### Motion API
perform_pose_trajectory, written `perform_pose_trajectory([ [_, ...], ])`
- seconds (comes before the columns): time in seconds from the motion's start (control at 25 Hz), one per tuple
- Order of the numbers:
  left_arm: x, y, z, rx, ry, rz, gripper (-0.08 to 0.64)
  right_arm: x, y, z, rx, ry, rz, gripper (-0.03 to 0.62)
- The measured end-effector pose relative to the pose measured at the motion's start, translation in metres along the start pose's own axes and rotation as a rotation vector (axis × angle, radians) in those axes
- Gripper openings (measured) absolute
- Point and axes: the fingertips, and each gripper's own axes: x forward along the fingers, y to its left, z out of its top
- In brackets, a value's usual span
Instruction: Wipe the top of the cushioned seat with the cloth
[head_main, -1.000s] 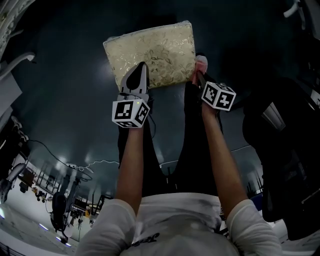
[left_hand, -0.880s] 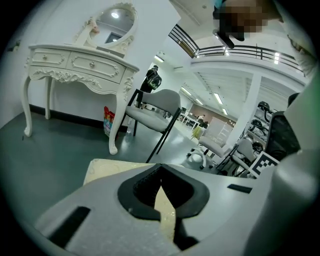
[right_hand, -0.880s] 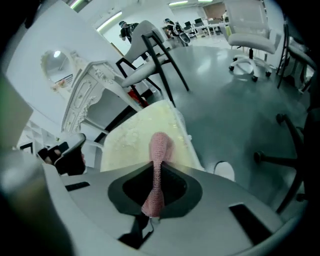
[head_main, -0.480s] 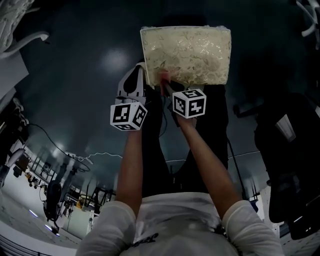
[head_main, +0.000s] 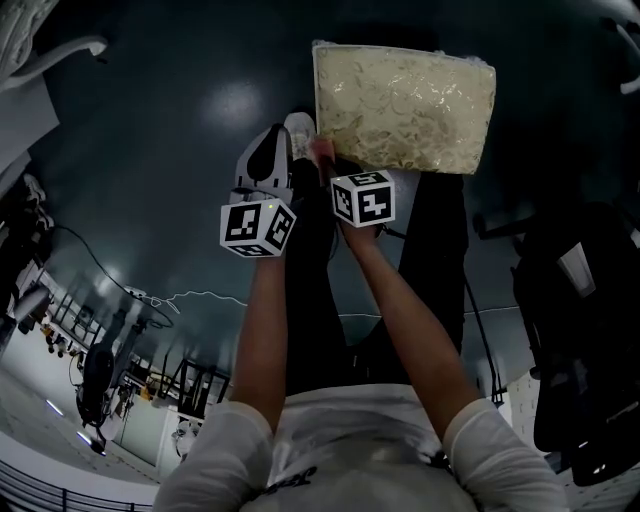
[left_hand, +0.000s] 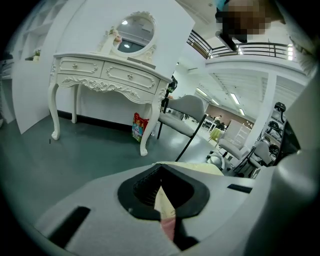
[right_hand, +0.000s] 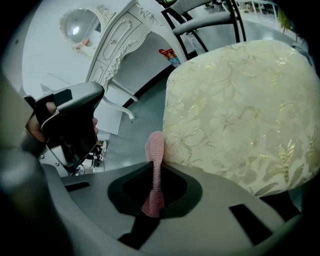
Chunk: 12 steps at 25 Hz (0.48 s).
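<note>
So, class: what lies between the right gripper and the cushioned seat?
Only the pink cloth, clamped in the right gripper and reaching the cushioned seat at its edge. The right gripper view shows it.

A white carved dressing table (left_hand: 107, 80) with an oval mirror (left_hand: 134, 34) is seen against the wall (left_hand: 170, 25), a colourful bag (left_hand: 137, 127) at its leg; a grey chair (left_hand: 184, 111) is placed just beside, on a dull green floor (left_hand: 60, 160)

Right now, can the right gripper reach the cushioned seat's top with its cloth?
Probably yes: the right gripper, shut on the pink cloth, sits beside the cushioned seat corner, with nothing between.
</note>
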Motion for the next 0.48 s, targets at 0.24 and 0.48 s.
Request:
perform_pose_trajectory([
  [0.24, 0.015, -0.033, -0.005, -0.006, 0.005, -0.023, 0.014, -0.048, -0.042, 0.001, 0.014, -0.047, -0.012, 0.023],
  [0.48, 0.048, -0.100, -0.018, -0.003, 0.017, -0.097, 0.014, -0.115, -0.124, 0.004, 0.108, -0.131, -0.098, 0.023],
])
